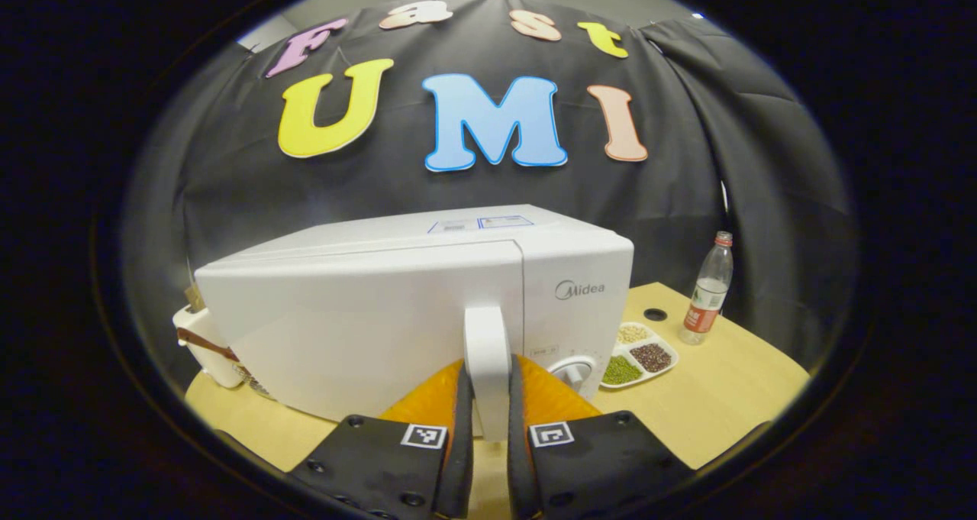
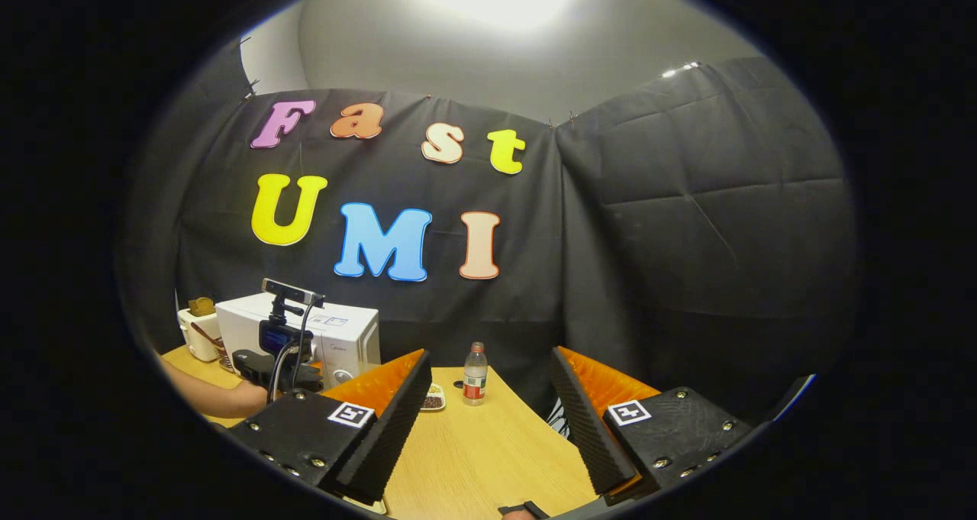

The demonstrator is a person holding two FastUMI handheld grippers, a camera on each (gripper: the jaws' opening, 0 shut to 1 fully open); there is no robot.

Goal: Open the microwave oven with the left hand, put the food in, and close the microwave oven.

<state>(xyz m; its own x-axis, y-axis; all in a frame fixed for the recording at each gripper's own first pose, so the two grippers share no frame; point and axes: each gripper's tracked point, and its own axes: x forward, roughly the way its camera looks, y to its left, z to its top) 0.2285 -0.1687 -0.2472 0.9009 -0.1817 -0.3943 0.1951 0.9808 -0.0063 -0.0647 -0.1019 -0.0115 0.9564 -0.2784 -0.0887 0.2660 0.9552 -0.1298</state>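
**Inspector:** Left gripper view first. Position of the left claw (image 1: 488, 428)?

**Assistant:** Its two fingers (image 1: 460, 436) stand on either side of the white upright door handle (image 1: 488, 367) of the microwave oven (image 1: 412, 306), and both pads press against it. The claw is clamped on the handle.

**Inspector:** State of the door (image 1: 359, 329)?

**Assistant:** Its handle edge stands slightly proud of the control panel (image 1: 576, 306), with a step visible along the seam. Whether the latch is free, I cannot tell.

**Inspector:** Location of the oven?

**Assistant:** On the wooden counter (image 1: 717, 405), toward its left side. A white appliance (image 1: 202, 344) sits just beside it on the far left, partly hidden behind the oven body.

**Inspector:** The food?

**Assistant:** A white divided dish (image 1: 640, 354) lies on the counter just right of the oven, near the dial (image 1: 572, 371). Its compartments hold green, dark red and pale grains. A clear plastic bottle (image 1: 708, 291) with a red label stands upright further right, apart from the dish.

**Inspector:** Right gripper view?

**Assistant:** The right claw (image 2: 488, 405) has its fingers spread wide apart, holding nothing, above the counter (image 2: 488, 459). Beyond it stand the bottle (image 2: 475, 373) and the dish (image 2: 433, 398). At the left, a forearm (image 2: 214, 398) reaches toward the oven (image 2: 305, 333), with the other gripper's camera mount (image 2: 284, 329) in front of it.
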